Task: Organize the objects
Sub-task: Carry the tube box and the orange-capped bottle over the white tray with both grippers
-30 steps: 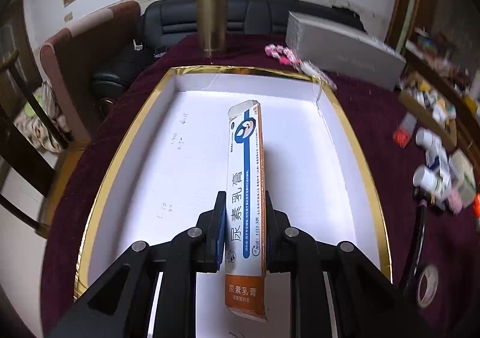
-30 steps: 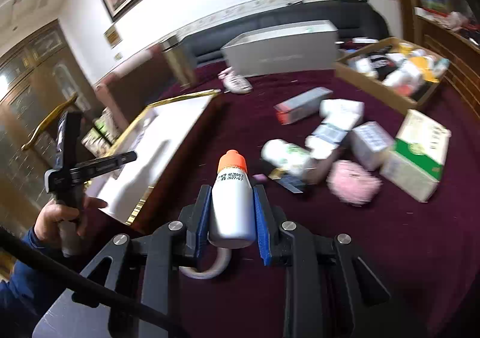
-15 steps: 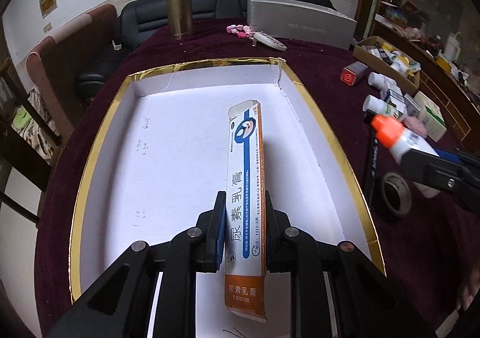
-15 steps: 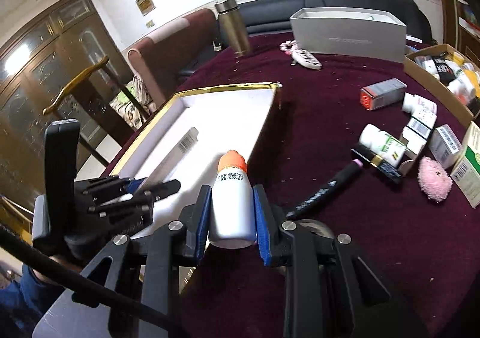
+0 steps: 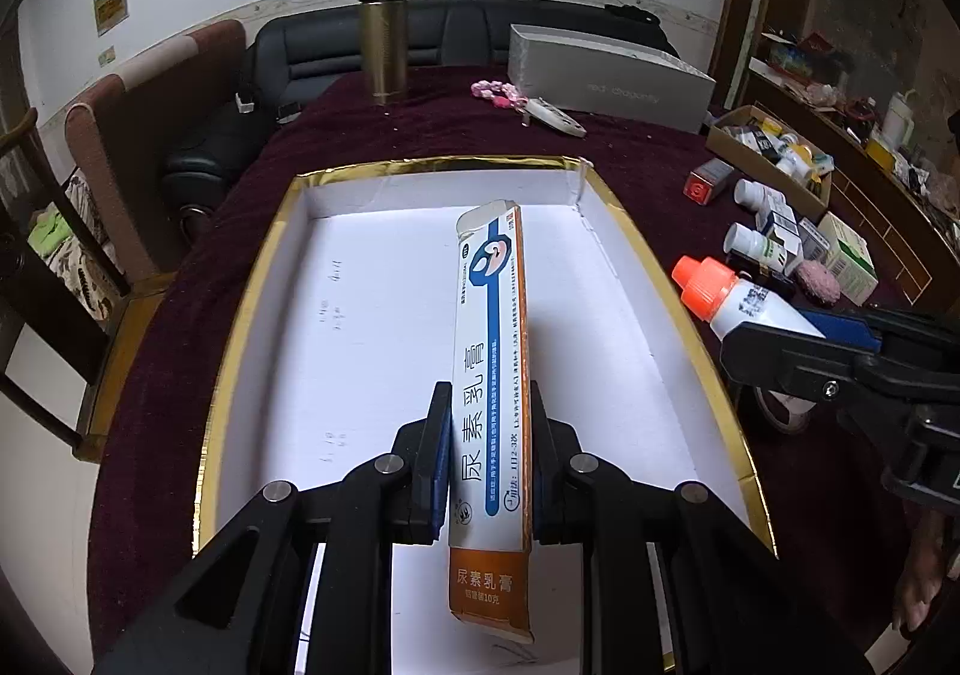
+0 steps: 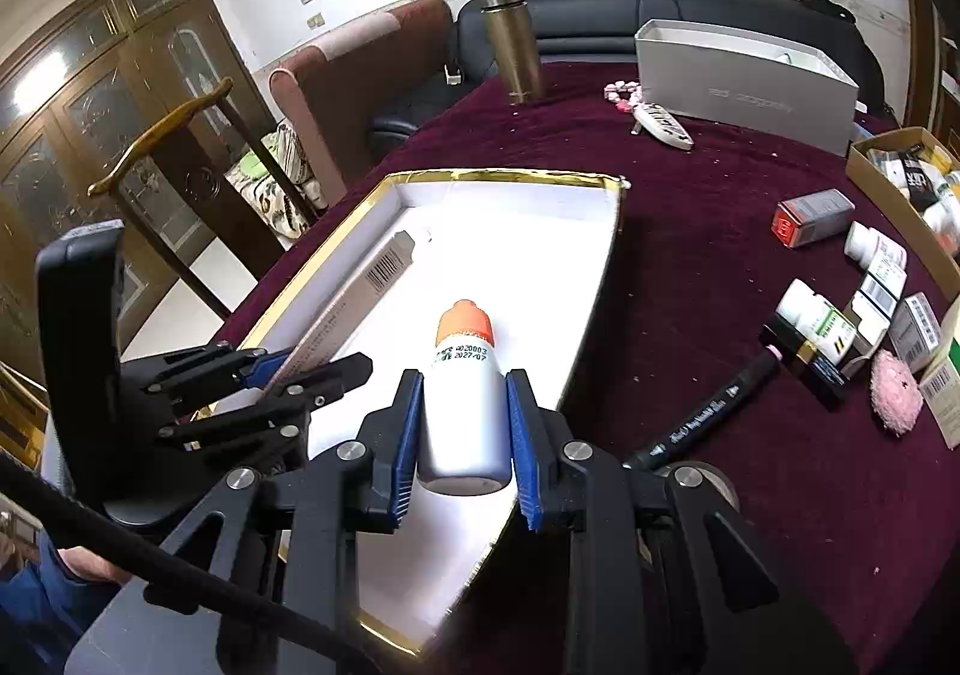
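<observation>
My left gripper [image 5: 489, 453] is shut on a long white, blue and orange ointment carton [image 5: 489, 369], held above the white floor of a gold-rimmed tray [image 5: 384, 285]. My right gripper [image 6: 463, 438] is shut on a white bottle with an orange cap [image 6: 463, 393], above the tray's right side [image 6: 516, 231]. The same bottle [image 5: 735, 300] shows at the right of the left wrist view, over the tray's right rim. In the right wrist view the left gripper [image 6: 300, 363] and its carton [image 6: 354, 303] sit to the left over the tray.
Dark red tablecloth [image 6: 690, 231] covers the table. Right of the tray lie a black marker [image 6: 708, 417], a tape roll [image 5: 783, 414], small medicine bottles and boxes [image 6: 864, 303], a pink puff [image 6: 896, 390] and a cardboard box [image 5: 774, 147]. At the back stand a brass flask [image 5: 384, 45] and grey box [image 5: 606, 81].
The right gripper has carried the bottle leftward from above the cloth to over the tray's right side. The left gripper has shifted with the carton over the tray.
</observation>
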Demonstrator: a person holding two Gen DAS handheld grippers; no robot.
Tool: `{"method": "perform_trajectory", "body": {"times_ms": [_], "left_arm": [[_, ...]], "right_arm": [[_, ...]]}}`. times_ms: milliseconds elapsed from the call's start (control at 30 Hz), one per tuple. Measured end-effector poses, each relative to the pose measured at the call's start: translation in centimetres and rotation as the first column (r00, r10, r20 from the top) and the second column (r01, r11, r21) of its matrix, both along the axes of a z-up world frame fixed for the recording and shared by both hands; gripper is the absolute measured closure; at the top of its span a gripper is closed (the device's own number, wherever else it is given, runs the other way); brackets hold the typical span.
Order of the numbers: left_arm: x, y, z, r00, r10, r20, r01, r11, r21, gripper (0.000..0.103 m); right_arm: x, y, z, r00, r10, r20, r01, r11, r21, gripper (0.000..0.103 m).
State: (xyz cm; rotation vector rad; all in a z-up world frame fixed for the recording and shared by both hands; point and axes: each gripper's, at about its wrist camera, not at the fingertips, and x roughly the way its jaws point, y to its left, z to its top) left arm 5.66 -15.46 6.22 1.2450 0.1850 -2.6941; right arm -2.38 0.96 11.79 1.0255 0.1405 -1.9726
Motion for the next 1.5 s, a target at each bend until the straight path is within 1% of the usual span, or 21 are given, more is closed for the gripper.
{"method": "perform_trajectory", "body": {"times_ms": [200,400,500,633,767,867,1100,1267,1500], "left_arm": [[0.8,-3.0,0.7,0.999,0.048,-0.013,-0.047,0.999,0.014,0.086],[0.9,-6.3,1.7,0.997,0.072,0.008,-0.073,0.997,0.018,0.086],[0.4,-7.5,2.1,0.997,0.074,0.021,-0.074,0.997,0.003,0.086],[-1.4,-9.2,2.4,0.996,0.063,0.058,-0.063,0.998,0.008,0.086],[-4.0,-10.6,1.7,0.991,0.062,0.116,-0.067,0.997,0.041,0.086],[-5.7,-10.7,0.7,0.988,0.055,0.145,-0.063,0.997,0.047,0.086],[-8.4,-11.2,-1.9,0.976,0.063,0.207,-0.079,0.994,0.071,0.086],[-9.7,-11.2,-2.7,0.972,0.060,0.227,-0.079,0.994,0.076,0.086],[-10.9,-11.6,-3.2,0.968,0.073,0.241,-0.092,0.993,0.070,0.086]], "right_arm": [[-0.1,-1.9,0.3,1.000,0.019,0.012,-0.019,1.000,0.012,0.078],[-0.4,-3.7,1.2,0.999,0.033,0.028,-0.034,0.999,0.018,0.078],[-1.0,-4.9,1.5,0.998,0.038,0.042,-0.038,0.999,0.019,0.078],[-1.7,-6.8,2.1,0.998,0.038,0.048,-0.040,0.999,0.026,0.078],[-3.3,-8.9,2.0,0.997,0.019,0.075,-0.022,0.999,0.034,0.078],[-4.9,-10.6,1.5,0.996,-0.009,0.085,0.005,0.999,0.053,0.078],[-8.2,-13.4,-0.9,0.982,-0.050,0.182,0.035,0.996,0.084,0.078],[-9.6,-14.7,-2.3,0.974,-0.065,0.217,0.045,0.994,0.099,0.078],[-10.8,-15.9,-3.7,0.966,-0.087,0.245,0.059,0.991,0.119,0.078]]}}
